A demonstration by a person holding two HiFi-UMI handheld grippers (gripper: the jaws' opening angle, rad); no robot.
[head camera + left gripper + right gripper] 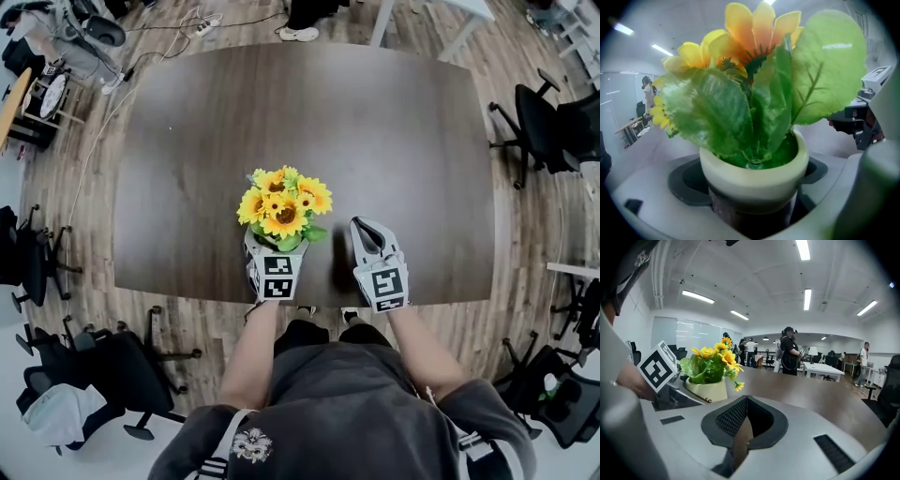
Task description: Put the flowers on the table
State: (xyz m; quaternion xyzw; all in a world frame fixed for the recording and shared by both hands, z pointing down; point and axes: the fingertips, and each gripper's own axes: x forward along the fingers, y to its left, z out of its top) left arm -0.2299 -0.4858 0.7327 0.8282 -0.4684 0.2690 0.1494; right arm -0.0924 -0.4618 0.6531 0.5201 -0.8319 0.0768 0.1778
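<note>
A cream pot (754,174) of yellow sunflowers (284,204) with big green leaves (717,117) is near the front edge of the dark brown table (403,141). My left gripper (274,255) is shut on the pot, one jaw against each side of it. The flowers cover its fingertips in the head view. In the right gripper view the pot (707,389) shows at the left, its base hidden, so I cannot tell if it rests on the table. My right gripper (362,228) is just right of the pot, shut with nothing in it (745,416).
Black office chairs stand around the table (539,122) (122,370). The table's front edge (309,300) is right under both grippers. Several people (790,351) stand by white desks (825,369) far across the room. Cables and equipment lie on the floor at the far left (56,56).
</note>
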